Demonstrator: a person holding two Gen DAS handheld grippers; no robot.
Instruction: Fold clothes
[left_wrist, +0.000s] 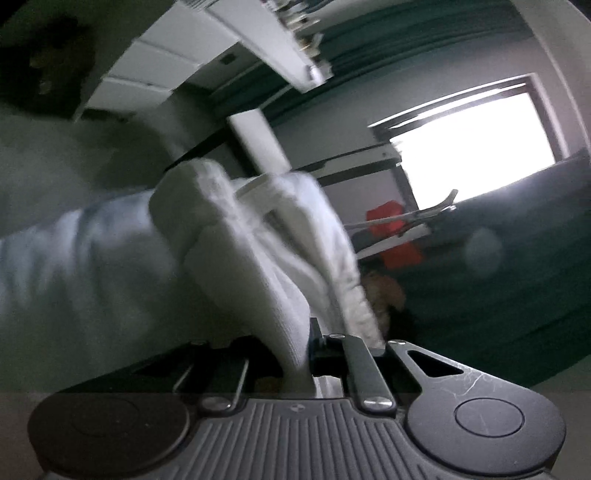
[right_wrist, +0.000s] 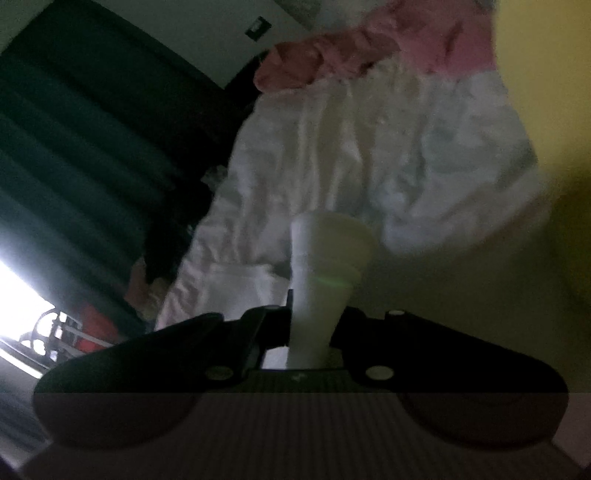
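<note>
A white garment (left_wrist: 258, 251) with a ribbed hem fills the middle of the left wrist view. My left gripper (left_wrist: 306, 354) is shut on a fold of it and holds it lifted. In the right wrist view the same white garment (right_wrist: 332, 155) hangs ahead with a pink part (right_wrist: 354, 55) at its top. My right gripper (right_wrist: 314, 332) is shut on a bunched white edge (right_wrist: 325, 266) of it. The fingertips of both grippers are hidden by the cloth. Both views are blurred.
Dark green curtains (right_wrist: 74, 147) and a bright window (left_wrist: 472, 147) are behind. A red object (left_wrist: 395, 232) sits by the window, near a dark green surface (left_wrist: 498, 295). A white ceiling beam (left_wrist: 258, 44) is overhead. A yellow wall (right_wrist: 535, 92) is to the right.
</note>
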